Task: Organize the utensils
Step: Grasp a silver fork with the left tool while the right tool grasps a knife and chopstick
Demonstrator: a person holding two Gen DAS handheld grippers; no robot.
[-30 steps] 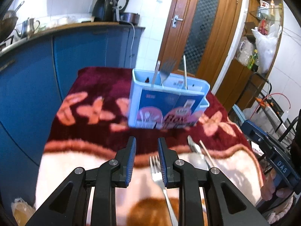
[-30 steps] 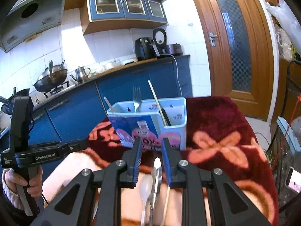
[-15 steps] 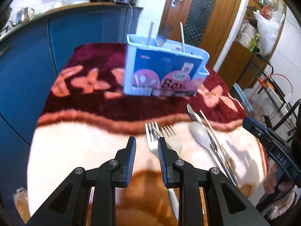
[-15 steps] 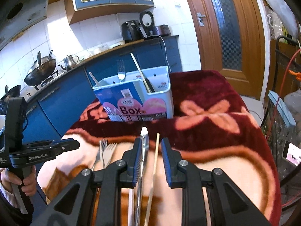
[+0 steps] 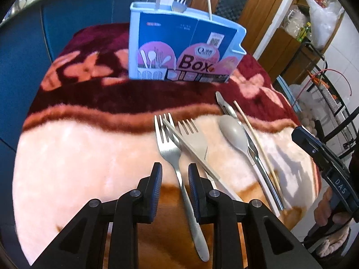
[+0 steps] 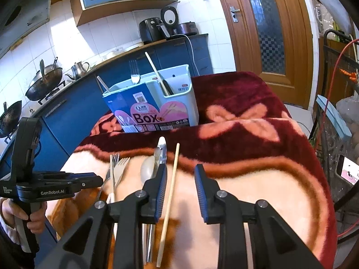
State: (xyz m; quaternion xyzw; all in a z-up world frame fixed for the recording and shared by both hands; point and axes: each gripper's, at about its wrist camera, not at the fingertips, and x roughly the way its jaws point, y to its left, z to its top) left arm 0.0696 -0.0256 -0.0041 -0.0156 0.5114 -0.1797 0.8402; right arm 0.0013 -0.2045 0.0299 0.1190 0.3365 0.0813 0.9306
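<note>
Left tool (image 5: 172, 176): blue ribbed pads apart, straddling the neck of a steel fork (image 5: 177, 161); nothing clamped. Risk, by judgement: a pale plastic knife (image 5: 190, 150) lies across the fork's tines, and a pale plastic fork (image 5: 196, 139) sits just beside it, so a lift could drag or flip either

Grey spoon (image 5: 233, 132): matte, oval bowl, resting against slim steel tongs (image 5: 255, 154)

Chopstick (image 6: 169, 199): thin, round, light wood, lying between the right tool's jaws

Right tool (image 6: 180, 192): pads apart, holding nothing. Risk: the stick may roll on the plush blanket (image 6: 258, 197) as the pads close

Utensil box (image 5: 179, 44): pale blue plastic, printed label, upright on the blanket-covered counter beyond the loose pieces, already holding a fork and sticks
</note>
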